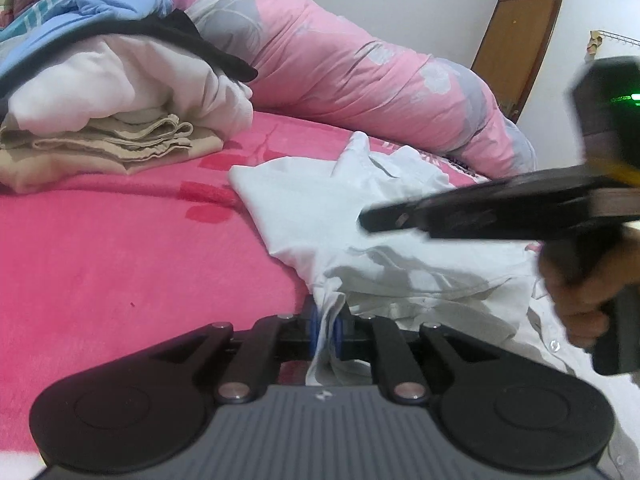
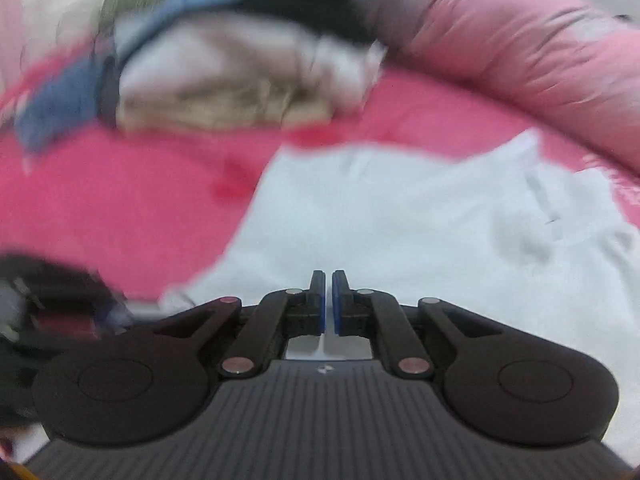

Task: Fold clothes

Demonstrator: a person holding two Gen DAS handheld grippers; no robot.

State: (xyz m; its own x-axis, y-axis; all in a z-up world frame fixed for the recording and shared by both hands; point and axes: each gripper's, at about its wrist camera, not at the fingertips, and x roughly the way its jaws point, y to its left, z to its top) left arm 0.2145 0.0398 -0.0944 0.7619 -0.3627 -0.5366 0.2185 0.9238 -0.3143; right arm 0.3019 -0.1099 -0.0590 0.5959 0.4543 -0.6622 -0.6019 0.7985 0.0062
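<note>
Pink bedspread point(image 1: 120, 248) fills the left wrist view, where the left gripper point(image 1: 326, 334) is clamped on a bunched edge of the white shirt point(image 1: 320, 216); the right gripper point(image 1: 370, 220) reaches level across it. Right wrist view, blurred: right gripper point(image 2: 327, 300) nearly closed, empty, above the shirt point(image 2: 420, 220).

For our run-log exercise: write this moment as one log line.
task: fold clothes | left gripper: shut on white shirt | right gripper: shut, nothing between pads, above shirt | folded pile: behind, on pink blanket

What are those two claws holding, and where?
The left gripper pinches a bunched edge of the white shirt. The right gripper, nearly closed, holds nothing.
</note>
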